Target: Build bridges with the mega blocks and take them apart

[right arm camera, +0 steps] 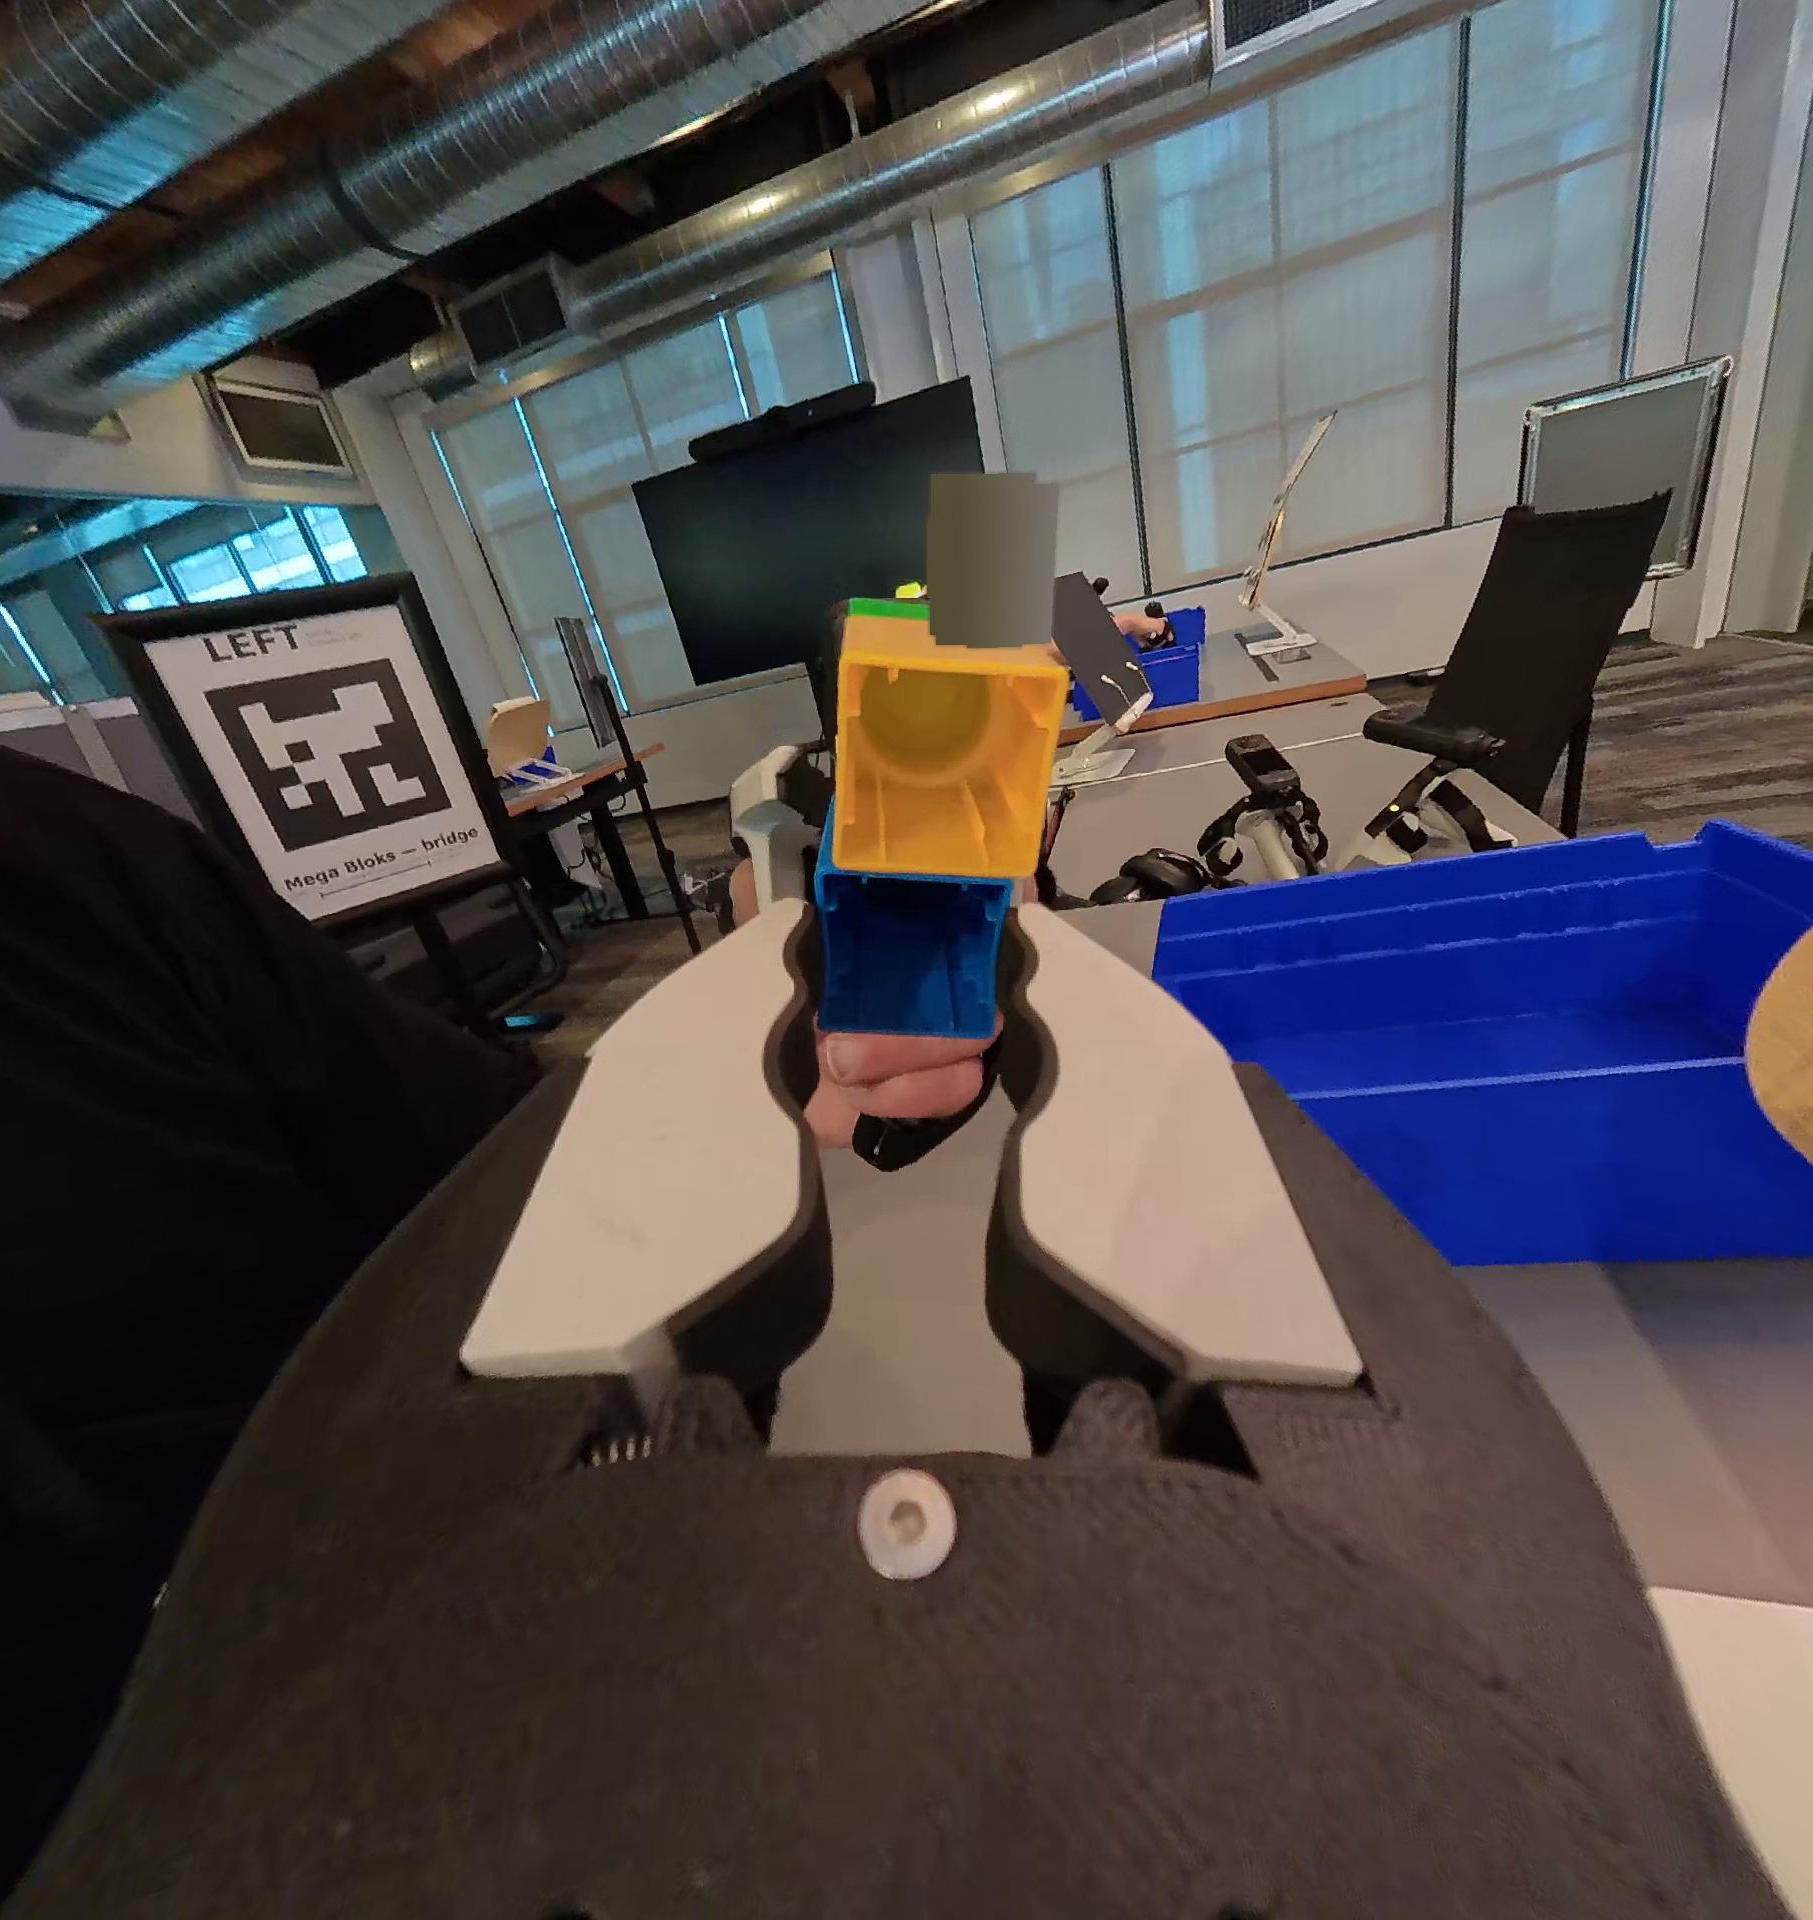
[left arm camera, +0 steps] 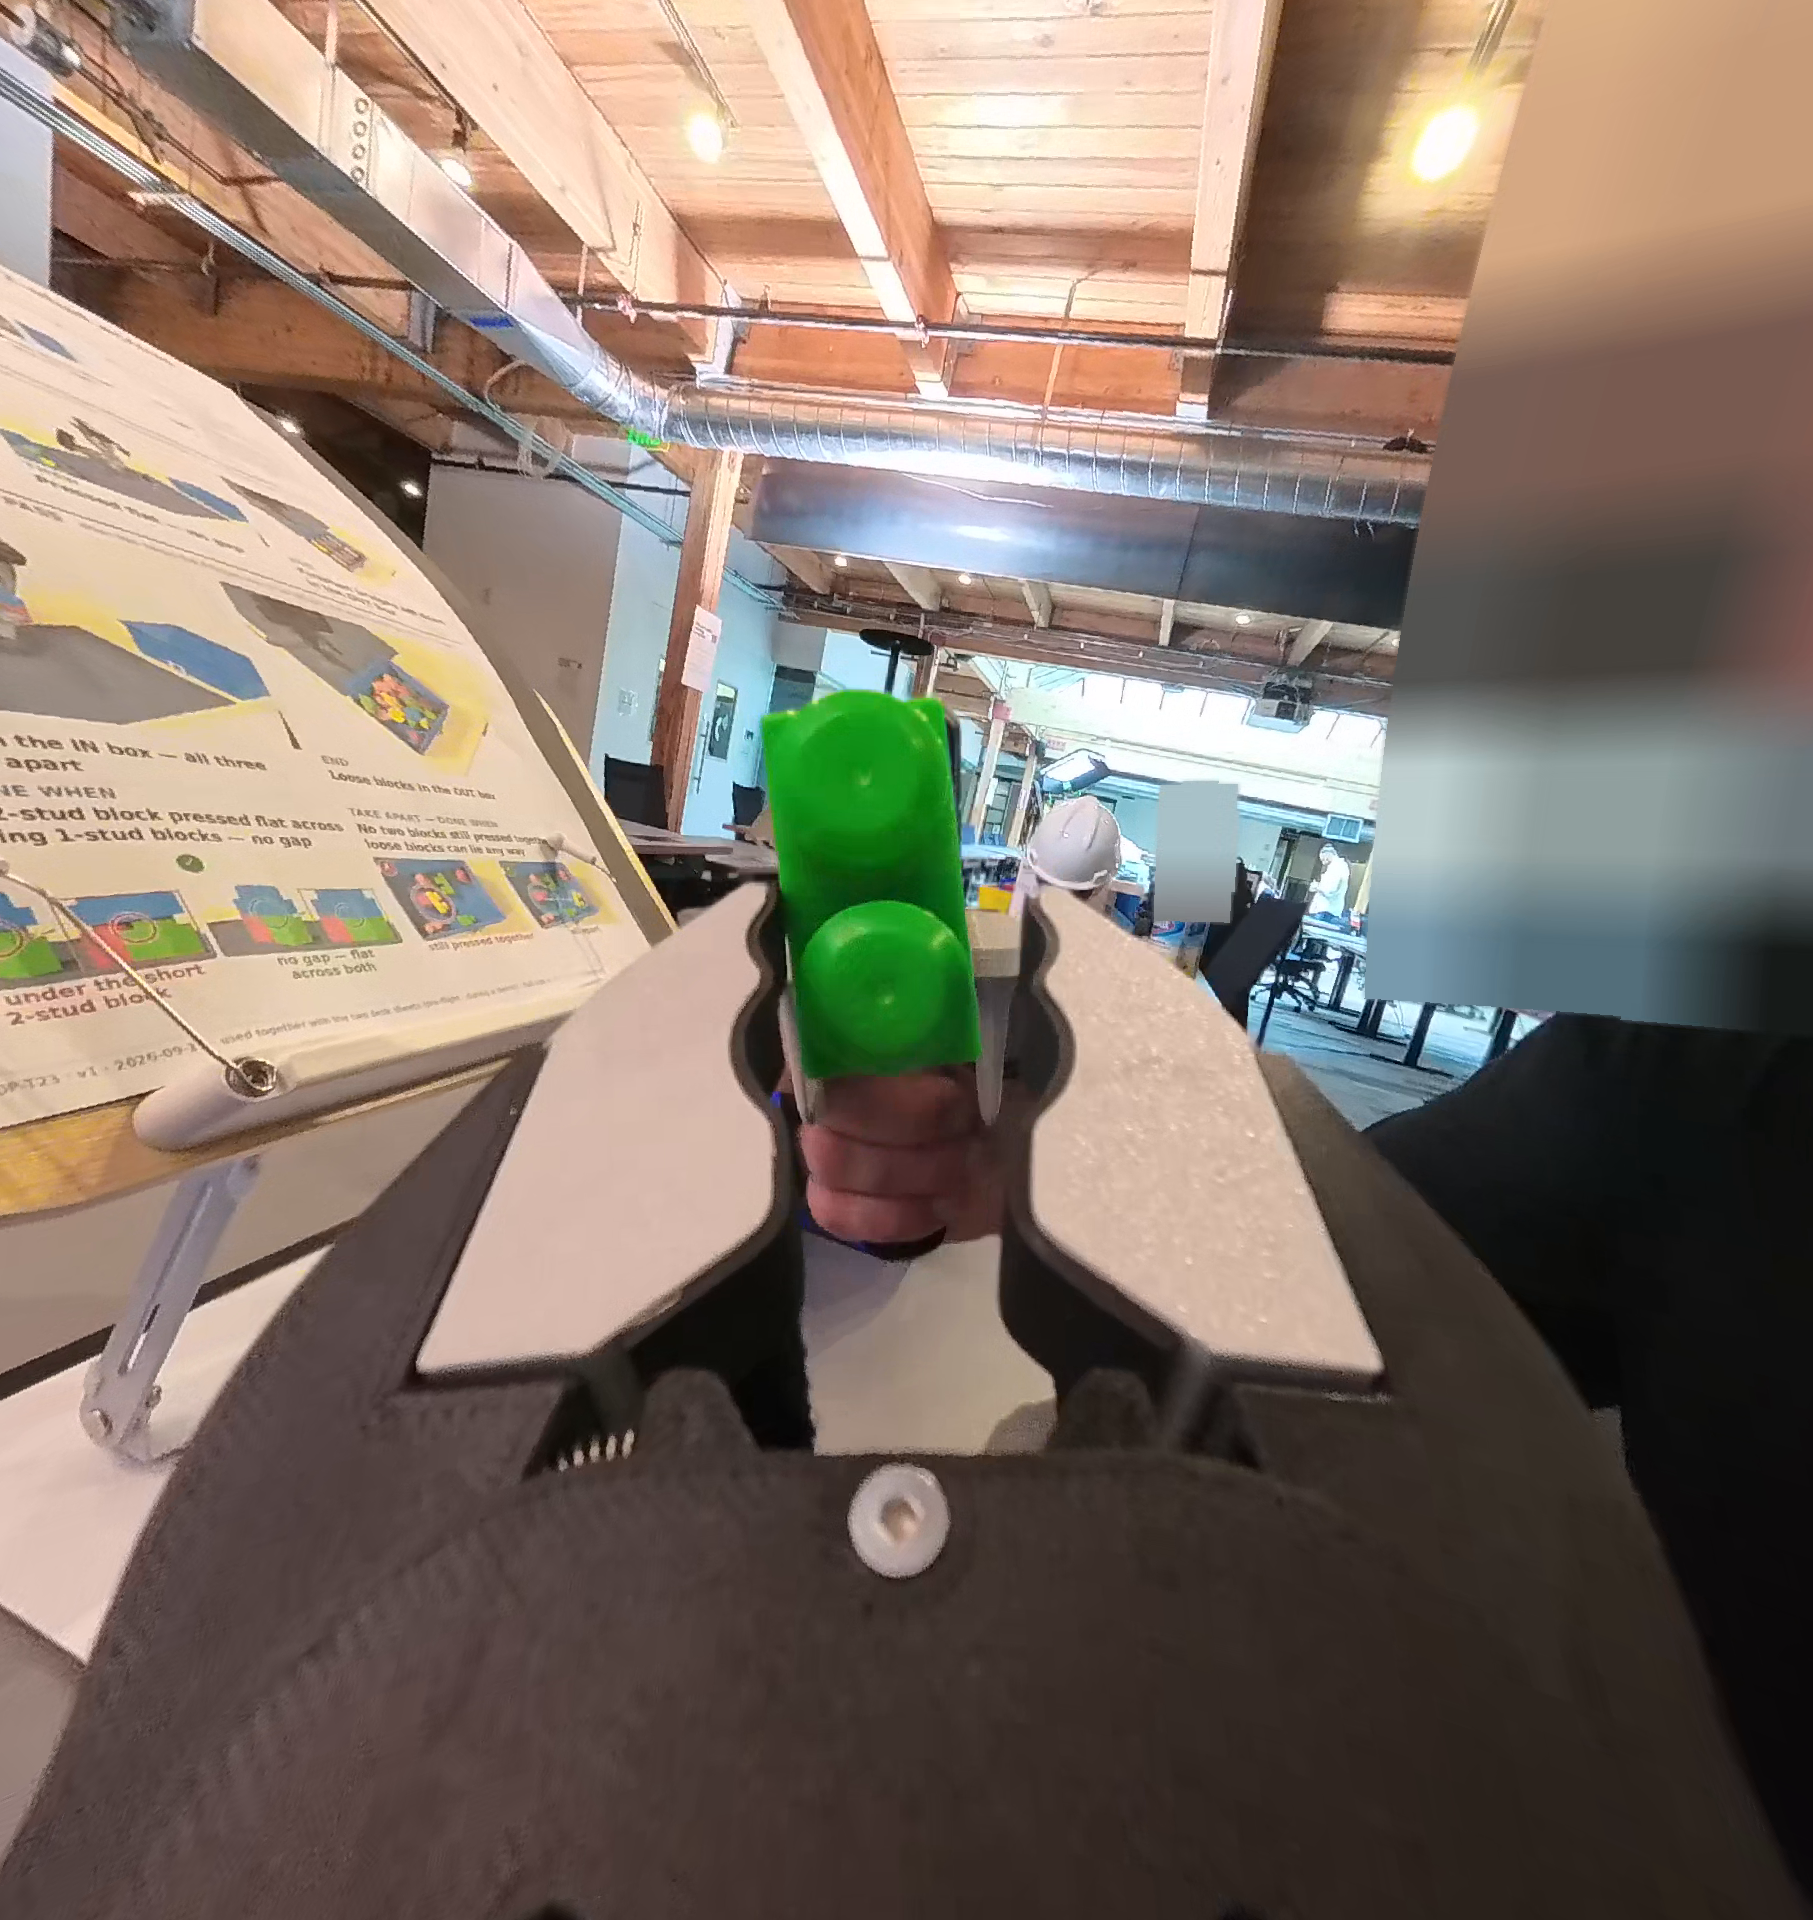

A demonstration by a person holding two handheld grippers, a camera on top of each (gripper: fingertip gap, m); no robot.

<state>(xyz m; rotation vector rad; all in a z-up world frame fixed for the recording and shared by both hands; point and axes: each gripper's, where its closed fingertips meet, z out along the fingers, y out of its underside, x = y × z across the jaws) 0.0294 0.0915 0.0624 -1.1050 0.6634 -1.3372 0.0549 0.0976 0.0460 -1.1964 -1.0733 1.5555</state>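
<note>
A green two-stud block [left arm camera: 871, 883] stands between the fingers of my left gripper [left arm camera: 897, 914], studs toward the camera. The left pad lies against it, but a gap shows at the right pad [left arm camera: 1037, 935], so this gripper is open. My right gripper [right arm camera: 912, 935] is shut on a blue block [right arm camera: 912, 966], whose hollow underside faces the camera. A yellow block [right arm camera: 943, 769] sits right above the blue one, and a sliver of the green block [right arm camera: 886, 609] shows behind them. The right gripper's thin fingertips [left arm camera: 800, 1081] show under the green block. All of it is held in the air.
An instruction sheet on a tilted wooden stand [left arm camera: 206, 779] is at the left. A blue bin [right arm camera: 1504, 1039] sits at the right on the grey table [right arm camera: 1660, 1403]. A person's hand [right arm camera: 881, 1081] and dark sleeve [left arm camera: 1660, 1247] are close behind the grippers. The grippers' ends are close to 4 centimeters from one another.
</note>
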